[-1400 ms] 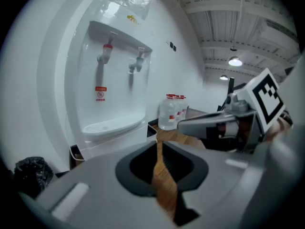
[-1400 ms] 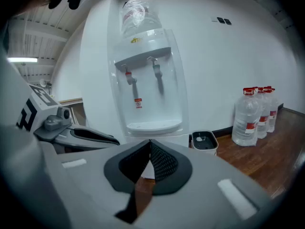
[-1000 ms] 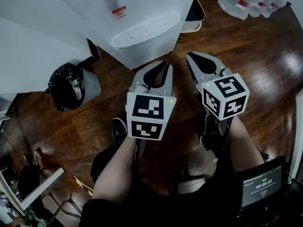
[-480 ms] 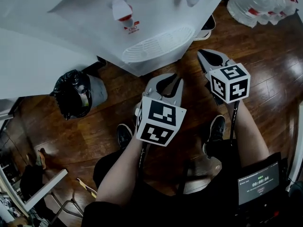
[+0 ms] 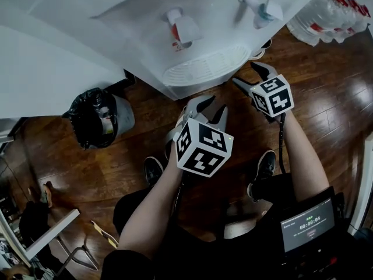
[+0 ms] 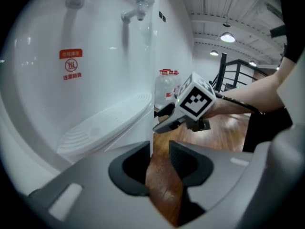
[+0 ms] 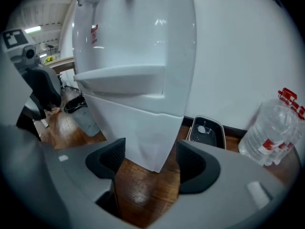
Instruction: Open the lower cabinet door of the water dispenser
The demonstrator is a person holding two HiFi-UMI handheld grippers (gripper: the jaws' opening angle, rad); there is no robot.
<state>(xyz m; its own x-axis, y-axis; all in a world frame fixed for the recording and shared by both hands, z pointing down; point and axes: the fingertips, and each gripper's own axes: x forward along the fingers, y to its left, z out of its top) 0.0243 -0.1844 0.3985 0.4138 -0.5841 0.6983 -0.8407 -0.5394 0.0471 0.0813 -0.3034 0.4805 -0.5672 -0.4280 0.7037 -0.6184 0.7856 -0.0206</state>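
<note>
The white water dispenser (image 5: 207, 69) fills the top of the head view, with a red tap (image 5: 180, 25) and a blue tap (image 5: 265, 7) above its ribbed drip tray. Its lower cabinet front (image 7: 143, 128) rises just beyond my right gripper (image 7: 147, 161), near the cabinet's corner edge. The right gripper (image 5: 249, 74) is at the dispenser's right front corner. My left gripper (image 5: 207, 107) hovers below the drip tray, in front of the cabinet. The jaws of the left gripper (image 6: 159, 163) and of the right one are opening, and only floor shows between them.
A waste bin with a black bag (image 5: 96, 118) stands left of the dispenser. Large water bottles (image 5: 326, 10) lie at the right by the wall, with a dark tray (image 7: 206, 130) near them. My shoes (image 5: 152, 171) rest on the wooden floor, and a timer screen (image 5: 309, 223) is at lower right.
Both grippers have moved down and closer to the dispenser's base, the right one further. Their jaws, shut before, now stand apart.
</note>
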